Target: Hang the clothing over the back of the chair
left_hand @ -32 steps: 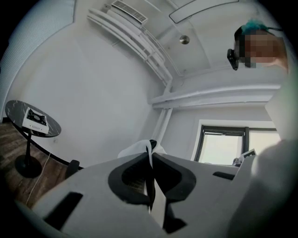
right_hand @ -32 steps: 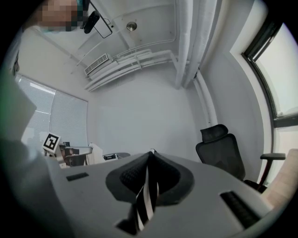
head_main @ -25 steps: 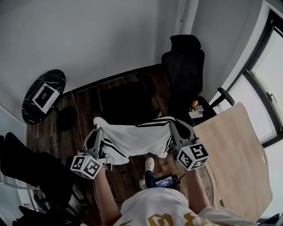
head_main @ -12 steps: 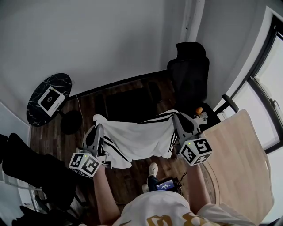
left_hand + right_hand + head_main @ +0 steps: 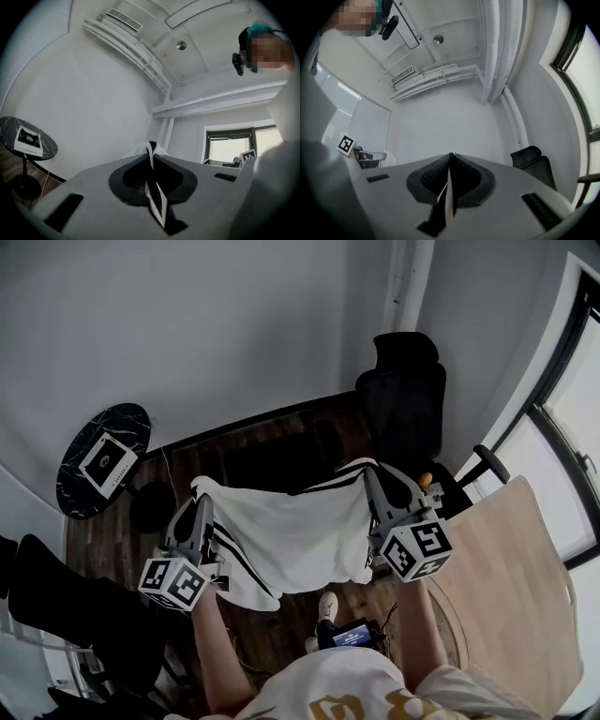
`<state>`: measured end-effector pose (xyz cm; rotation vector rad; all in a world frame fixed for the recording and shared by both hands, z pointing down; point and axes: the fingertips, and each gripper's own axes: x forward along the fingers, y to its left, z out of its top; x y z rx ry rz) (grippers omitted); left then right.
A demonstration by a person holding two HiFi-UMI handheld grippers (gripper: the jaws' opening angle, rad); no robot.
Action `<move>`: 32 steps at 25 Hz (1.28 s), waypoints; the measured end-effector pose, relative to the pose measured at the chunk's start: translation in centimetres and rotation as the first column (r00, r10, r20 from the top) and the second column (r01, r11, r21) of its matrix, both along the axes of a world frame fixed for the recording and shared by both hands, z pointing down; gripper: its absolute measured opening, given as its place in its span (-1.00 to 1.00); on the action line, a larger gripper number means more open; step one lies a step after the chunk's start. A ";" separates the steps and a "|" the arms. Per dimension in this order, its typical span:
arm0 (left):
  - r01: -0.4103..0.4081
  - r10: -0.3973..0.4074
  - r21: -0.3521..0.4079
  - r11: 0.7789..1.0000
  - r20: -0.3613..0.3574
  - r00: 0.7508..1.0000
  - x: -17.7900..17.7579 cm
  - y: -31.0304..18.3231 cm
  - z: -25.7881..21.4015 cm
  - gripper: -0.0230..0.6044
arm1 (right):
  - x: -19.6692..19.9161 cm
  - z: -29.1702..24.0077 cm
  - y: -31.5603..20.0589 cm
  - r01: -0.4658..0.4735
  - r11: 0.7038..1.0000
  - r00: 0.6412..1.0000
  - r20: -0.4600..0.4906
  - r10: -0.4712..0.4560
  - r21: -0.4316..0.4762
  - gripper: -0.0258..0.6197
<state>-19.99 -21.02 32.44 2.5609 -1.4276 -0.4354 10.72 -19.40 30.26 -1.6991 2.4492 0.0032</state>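
One white, black-striped garment [image 5: 291,526] hangs stretched across the frame's centre between two grippers. The left gripper [image 5: 200,501] and the right gripper [image 5: 373,476] are held about level, each clamped tight on a top corner. A dark chair [image 5: 277,460] sits just above the garment in the frame, and an office chair [image 5: 408,395] stands at upper right.
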 end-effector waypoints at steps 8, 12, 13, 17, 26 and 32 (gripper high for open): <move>0.054 -0.053 -0.022 0.998 0.051 0.997 -1.5 -4.7 -0.2 -0.81 | -0.8 -1.6 -5.2 0.024 0.999 1.000 -0.008 -0.023 0.032 -0.83; 0.072 -0.070 -0.037 0.997 0.042 0.997 -1.9 -7.0 0.3 -0.81 | -0.9 -1.0 -7.9 0.032 0.999 0.999 -0.010 -0.032 0.009 -0.83; 0.076 -0.074 -0.040 0.996 0.046 0.996 -1.9 -7.6 0.5 -0.81 | -0.9 -0.8 -8.6 0.033 0.999 0.999 -0.012 -0.033 0.003 -0.83; 0.103 -0.094 -0.063 0.993 0.122 0.988 -1.8 -10.3 2.4 -0.81 | -0.8 0.4 -11.6 0.045 0.999 0.999 -0.029 -0.046 -0.024 -0.83; 0.123 -0.087 -0.163 0.979 0.213 0.973 -1.3 -13.8 7.9 -0.81 | -1.8 6.0 -16.2 0.116 0.982 0.990 -0.060 -0.126 -0.150 -0.83; 0.090 -0.026 -0.219 0.972 0.280 0.960 0.3 -16.0 12.0 -0.80 | -1.8 9.8 -18.4 0.170 0.958 0.979 -0.068 -0.190 -0.231 -0.83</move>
